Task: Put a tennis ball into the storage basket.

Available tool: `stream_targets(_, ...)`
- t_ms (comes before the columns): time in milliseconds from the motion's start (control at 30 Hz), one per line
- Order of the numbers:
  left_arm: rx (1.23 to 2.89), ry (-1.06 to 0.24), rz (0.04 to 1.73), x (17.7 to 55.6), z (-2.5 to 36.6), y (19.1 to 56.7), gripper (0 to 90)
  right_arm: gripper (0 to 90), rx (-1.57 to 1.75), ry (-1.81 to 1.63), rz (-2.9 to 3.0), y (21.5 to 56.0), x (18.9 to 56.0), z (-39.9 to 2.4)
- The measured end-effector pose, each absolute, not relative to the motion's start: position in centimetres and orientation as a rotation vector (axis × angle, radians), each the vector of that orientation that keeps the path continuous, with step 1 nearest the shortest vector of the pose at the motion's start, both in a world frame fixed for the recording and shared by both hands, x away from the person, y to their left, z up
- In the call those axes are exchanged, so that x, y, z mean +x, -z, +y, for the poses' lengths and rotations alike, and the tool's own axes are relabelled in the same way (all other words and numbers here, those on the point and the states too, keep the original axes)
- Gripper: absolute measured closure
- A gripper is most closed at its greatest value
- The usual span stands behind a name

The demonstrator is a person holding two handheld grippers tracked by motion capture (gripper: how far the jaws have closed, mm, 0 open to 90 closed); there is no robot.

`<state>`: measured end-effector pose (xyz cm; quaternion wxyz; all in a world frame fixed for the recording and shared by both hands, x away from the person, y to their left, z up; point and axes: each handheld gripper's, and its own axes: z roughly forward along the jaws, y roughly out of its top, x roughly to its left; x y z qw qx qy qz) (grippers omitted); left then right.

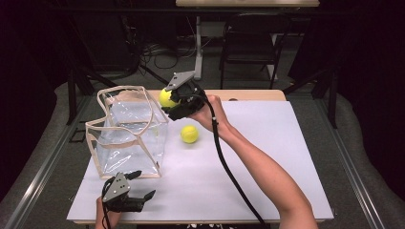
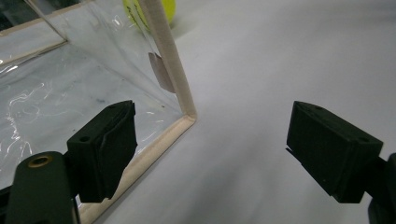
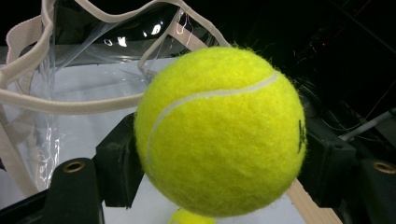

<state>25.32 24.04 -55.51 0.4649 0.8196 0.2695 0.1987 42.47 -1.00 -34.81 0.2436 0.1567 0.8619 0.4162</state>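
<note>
The left claw (image 1: 143, 186) rests spread at the near edge of the worktop (image 1: 267, 157), just before the clear bag (image 1: 129, 133). A loose ball (image 1: 189, 134) lies beyond, beside the bag. Farther off, the right claw (image 1: 171, 99) pinches a held ball (image 1: 167, 98) at the bag's rim, hiding part of it.

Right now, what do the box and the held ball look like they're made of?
Box: clear flexible plastic film, glossy, with wrinkles and glare; beige fabric-like edge trim, probably woven tape. Tennis ball in the right hand-held gripper: fuzzy yellow felt, matte, with a pale curved seam.
</note>
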Motion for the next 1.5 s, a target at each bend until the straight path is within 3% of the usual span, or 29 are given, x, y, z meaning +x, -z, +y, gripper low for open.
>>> stream_targets(1500,2.012,-0.493,0.659,25.3,24.1,55.5,15.9,26.6,0.393,-1.155,2.35,33.1,43.4,2.6)
